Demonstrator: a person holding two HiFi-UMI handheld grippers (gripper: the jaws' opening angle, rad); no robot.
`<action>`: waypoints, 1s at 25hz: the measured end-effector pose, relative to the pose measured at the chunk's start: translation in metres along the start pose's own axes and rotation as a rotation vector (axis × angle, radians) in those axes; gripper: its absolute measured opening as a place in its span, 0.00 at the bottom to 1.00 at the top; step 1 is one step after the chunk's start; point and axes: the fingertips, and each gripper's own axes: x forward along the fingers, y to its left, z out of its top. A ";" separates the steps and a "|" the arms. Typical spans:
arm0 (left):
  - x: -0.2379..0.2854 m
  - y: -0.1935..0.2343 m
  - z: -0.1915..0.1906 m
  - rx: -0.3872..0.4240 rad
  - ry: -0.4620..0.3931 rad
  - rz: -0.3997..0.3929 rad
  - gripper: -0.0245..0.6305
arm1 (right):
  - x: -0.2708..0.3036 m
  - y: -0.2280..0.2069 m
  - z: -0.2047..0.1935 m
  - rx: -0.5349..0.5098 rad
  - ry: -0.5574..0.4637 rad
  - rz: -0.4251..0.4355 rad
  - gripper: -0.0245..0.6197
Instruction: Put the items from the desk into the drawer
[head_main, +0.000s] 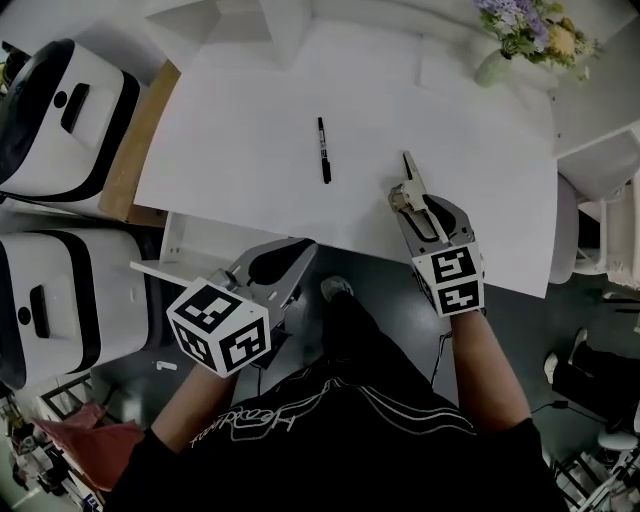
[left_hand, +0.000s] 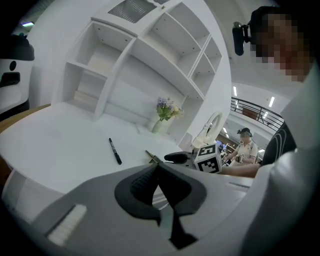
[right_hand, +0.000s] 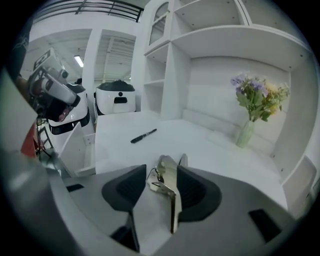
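The right tool (head_main: 412, 205) hangs over the near edge of the white tabletop (head_main: 250, 120), its jaws apart, and a silvery metal item (right_hand: 167, 187) stands between them, leaning on the right pad and poking out past the tips. The left tool (head_main: 300, 250) sits lower, just off the tabletop's front edge beside a white drawer (head_main: 195, 240), its jaws together on nothing. A black marker (head_main: 324, 150) lies alone mid-tabletop, well apart from both tools, and a vase of flowers (head_main: 495, 65) stands at the far right corner.
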 end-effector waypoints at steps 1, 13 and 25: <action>0.000 0.002 -0.001 -0.005 0.001 0.004 0.05 | 0.004 -0.001 -0.001 -0.015 0.004 -0.013 0.29; -0.009 0.013 -0.021 -0.058 0.014 0.039 0.05 | 0.020 -0.011 -0.002 -0.093 0.017 -0.125 0.21; -0.028 0.010 -0.027 -0.076 -0.014 0.065 0.05 | 0.003 -0.040 0.004 -0.104 0.008 -0.217 0.08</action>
